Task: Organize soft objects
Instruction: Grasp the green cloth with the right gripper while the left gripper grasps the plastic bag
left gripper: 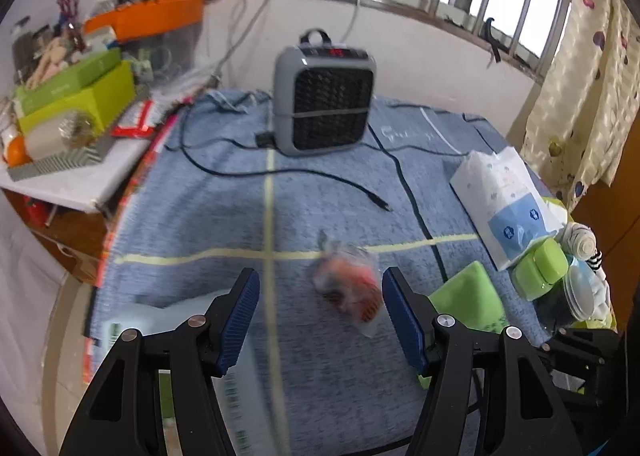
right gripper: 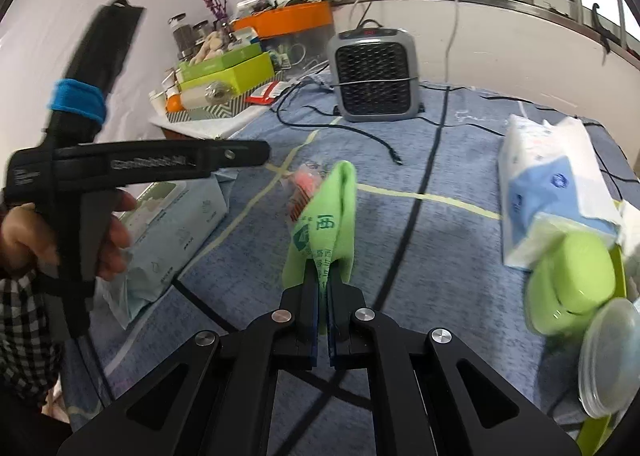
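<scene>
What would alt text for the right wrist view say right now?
The right gripper is shut on a folded green cloth with printed green characters, held above a blue blanket. To its left, a hand grips the left gripper's handle; behind stand a grey fan heater and a white tissue pack.

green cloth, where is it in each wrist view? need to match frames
Left wrist: green cloth sits lower right, just beyond the open left claw, on the right.
Right wrist: green cloth stands center frame, pinched in the shut right claw.
Shared landmark: grey fan heater at the far end of the blue mat.
</scene>
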{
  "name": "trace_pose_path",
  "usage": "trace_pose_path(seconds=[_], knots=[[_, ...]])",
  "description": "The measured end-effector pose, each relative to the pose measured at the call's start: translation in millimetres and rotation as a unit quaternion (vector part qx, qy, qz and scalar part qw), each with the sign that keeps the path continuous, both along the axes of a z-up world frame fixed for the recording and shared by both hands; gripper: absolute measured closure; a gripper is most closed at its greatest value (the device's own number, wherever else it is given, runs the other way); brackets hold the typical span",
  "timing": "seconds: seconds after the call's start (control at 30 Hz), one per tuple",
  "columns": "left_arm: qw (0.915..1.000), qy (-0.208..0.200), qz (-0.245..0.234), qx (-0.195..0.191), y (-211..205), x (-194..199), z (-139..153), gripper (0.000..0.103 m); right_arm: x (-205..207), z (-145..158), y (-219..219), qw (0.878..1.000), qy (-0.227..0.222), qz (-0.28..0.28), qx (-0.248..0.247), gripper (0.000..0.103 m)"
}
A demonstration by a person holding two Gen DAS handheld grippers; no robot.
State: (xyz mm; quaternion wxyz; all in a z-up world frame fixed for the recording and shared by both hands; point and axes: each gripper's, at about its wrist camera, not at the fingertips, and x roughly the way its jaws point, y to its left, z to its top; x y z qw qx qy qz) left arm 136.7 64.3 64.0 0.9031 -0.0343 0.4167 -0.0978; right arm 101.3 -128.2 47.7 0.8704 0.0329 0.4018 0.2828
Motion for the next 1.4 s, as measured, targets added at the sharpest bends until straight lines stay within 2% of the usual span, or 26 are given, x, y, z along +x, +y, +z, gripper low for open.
trace_pose_path(seconds=[0.17, 0.33, 0.5, 0.87, 0.97, 1.4], knots=[[0.9997, 0.015, -0.01, 0.014, -21.6, 9.4, -11.4, 0.039, -3.1, 0.4, -12.7, 1.0, -0.002, -0.016, 0.0, 0.1], [0.9983, 0.027, 0.016, 0.048, -34.4, 18.7, -21.2, 0.039, -3.8, -0.3, -16.8, 1.0, -0.003, -0.018, 0.002, 0.1], [0.9982, 0.033, 0.019, 0.046, -41.5, 23.8, -28.6, 0.039, -2.7, -2.7, -21.1, 1.0, 0.0, -0.02, 0.01, 0.1], [0.9955, 0.04, 0.028, 0.081, -52.0, 32.7, -43.6, 0.04, -3.5, -5.2, -28.5, 0.999, 0.007, -0.021, 0.024, 0.1], [0.9958, 0.047, 0.031, 0.073, -51.8, 33.2, -48.6, 0.046, -3.0, -5.5, -30.5, 0.999, 0.009, -0.023, 0.025, 0.1], [0.9961, 0.025, 0.034, 0.078, -53.6, 27.3, -42.1, 0.071, -5.5, -4.0, -33.1, 0.999, 0.004, -0.026, 0.023, 0.1]])
